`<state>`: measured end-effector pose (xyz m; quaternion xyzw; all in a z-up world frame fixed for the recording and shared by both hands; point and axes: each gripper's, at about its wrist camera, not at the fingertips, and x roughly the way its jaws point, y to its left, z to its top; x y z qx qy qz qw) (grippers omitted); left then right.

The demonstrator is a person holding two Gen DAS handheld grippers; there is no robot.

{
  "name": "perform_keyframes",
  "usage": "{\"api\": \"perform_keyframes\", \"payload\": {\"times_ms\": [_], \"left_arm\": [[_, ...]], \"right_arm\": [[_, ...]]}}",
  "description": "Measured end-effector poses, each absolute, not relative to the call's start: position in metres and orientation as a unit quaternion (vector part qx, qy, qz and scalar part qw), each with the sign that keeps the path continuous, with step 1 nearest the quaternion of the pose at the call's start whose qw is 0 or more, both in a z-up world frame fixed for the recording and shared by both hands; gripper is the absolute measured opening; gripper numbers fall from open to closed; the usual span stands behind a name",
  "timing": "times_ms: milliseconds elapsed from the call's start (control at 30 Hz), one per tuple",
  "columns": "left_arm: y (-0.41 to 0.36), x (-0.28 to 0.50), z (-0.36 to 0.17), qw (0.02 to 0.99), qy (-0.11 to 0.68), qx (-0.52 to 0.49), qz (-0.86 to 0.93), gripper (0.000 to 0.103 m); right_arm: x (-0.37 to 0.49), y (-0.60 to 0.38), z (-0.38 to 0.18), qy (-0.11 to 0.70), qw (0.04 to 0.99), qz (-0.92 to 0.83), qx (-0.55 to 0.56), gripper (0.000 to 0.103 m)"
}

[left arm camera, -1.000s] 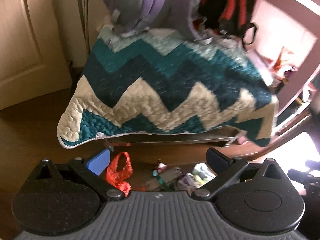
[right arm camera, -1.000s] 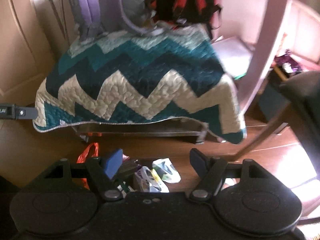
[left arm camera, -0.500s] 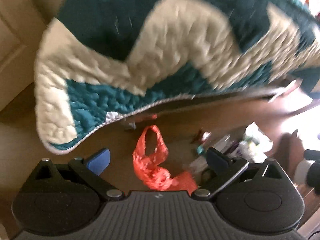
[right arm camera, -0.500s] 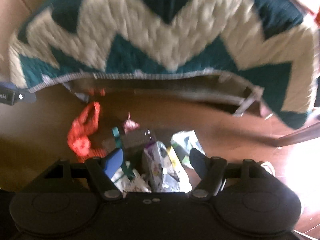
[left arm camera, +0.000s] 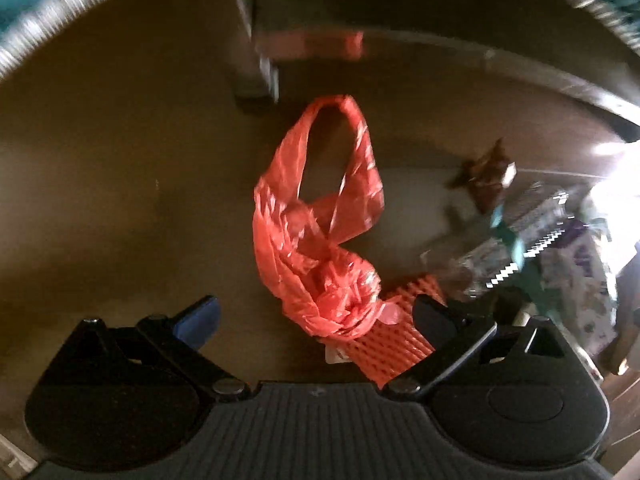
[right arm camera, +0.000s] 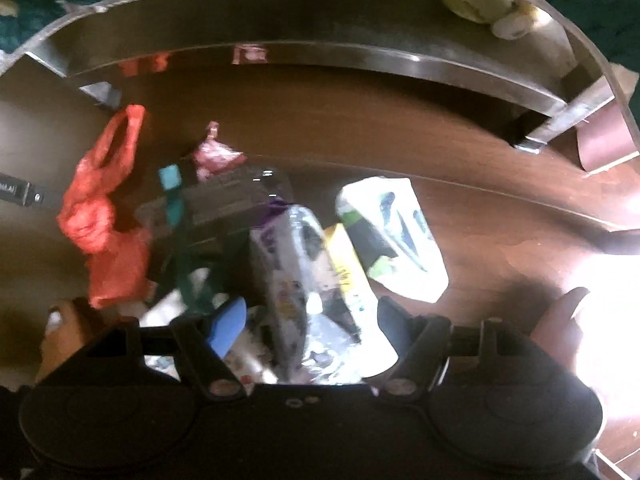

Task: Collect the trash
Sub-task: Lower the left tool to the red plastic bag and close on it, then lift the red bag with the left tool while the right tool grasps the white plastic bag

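Note:
A crumpled red plastic bag (left arm camera: 320, 236) lies on the brown floor, its knotted end between the open fingers of my left gripper (left arm camera: 316, 316); an orange ribbed piece (left arm camera: 396, 340) sits beside it. The same red bag (right arm camera: 100, 216) shows at the left of the right wrist view. My right gripper (right arm camera: 312, 320) is open above a silver and purple wrapper (right arm camera: 296, 276). A white and green packet (right arm camera: 392, 236), a yellow packet (right arm camera: 344, 268), a dark wrapper (right arm camera: 232, 200) and a pink wrapper (right arm camera: 216, 152) lie around it.
The low frame of a bed or bench (right arm camera: 360, 60) runs across the back, with its legs (left arm camera: 252, 64) on the floor and a teal quilt edge (right arm camera: 24, 4) hanging over it. A hand (right arm camera: 560, 320) shows at the right, another (right arm camera: 60, 332) at the left.
Both grippers have dropped toward the floor and moved in close to the trash. The quilt has slid up out of view. The red bag now lies between the left fingers.

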<state>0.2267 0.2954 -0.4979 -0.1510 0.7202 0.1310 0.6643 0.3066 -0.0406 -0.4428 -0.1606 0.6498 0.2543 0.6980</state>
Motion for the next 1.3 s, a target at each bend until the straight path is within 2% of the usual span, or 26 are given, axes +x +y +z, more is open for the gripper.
{"api": "perform_keyframes", "payload": {"times_ms": [233,700,833,933,1000,1033,1067,1100,1200,1300], "left_arm": [[0.292,0.228,-0.531,0.648,0.730,-0.177,0.127,0.103],[0.291,0.236,-0.566,0.627,0.738,-0.211,0.132,0.101],[0.297,0.235,-0.573,0.619,0.741,-0.221,0.138,0.086],[0.300,0.235,-0.575,0.618,0.739,-0.229,0.138,0.072],[0.301,0.234,-0.577,0.620,0.736,-0.232,0.139,0.068],[0.301,0.232,-0.578,0.622,0.734,-0.236,0.139,0.063],[0.301,0.232,-0.578,0.623,0.732,-0.237,0.140,0.063],[0.301,0.232,-0.581,0.624,0.731,-0.237,0.143,0.063],[0.297,0.231,-0.584,0.629,0.726,-0.236,0.145,0.060],[0.296,0.231,-0.583,0.633,0.722,-0.238,0.149,0.058]], "right_arm": [[0.351,-0.067,-0.458,0.650,0.721,0.203,-0.128,0.071],[0.377,-0.049,-0.515,0.661,0.692,0.201,-0.212,0.070],[0.383,-0.045,-0.524,0.659,0.690,0.210,-0.213,0.069],[0.385,-0.041,-0.531,0.659,0.687,0.215,-0.219,0.068],[0.386,-0.039,-0.534,0.659,0.685,0.220,-0.219,0.067],[0.386,-0.038,-0.536,0.659,0.685,0.222,-0.217,0.061],[0.387,-0.037,-0.537,0.659,0.685,0.222,-0.217,0.031],[0.388,-0.037,-0.539,0.664,0.681,0.220,-0.217,0.014],[0.392,-0.037,-0.541,0.670,0.679,0.211,-0.211,0.013],[0.392,-0.038,-0.536,0.665,0.684,0.211,-0.214,0.005]]}}
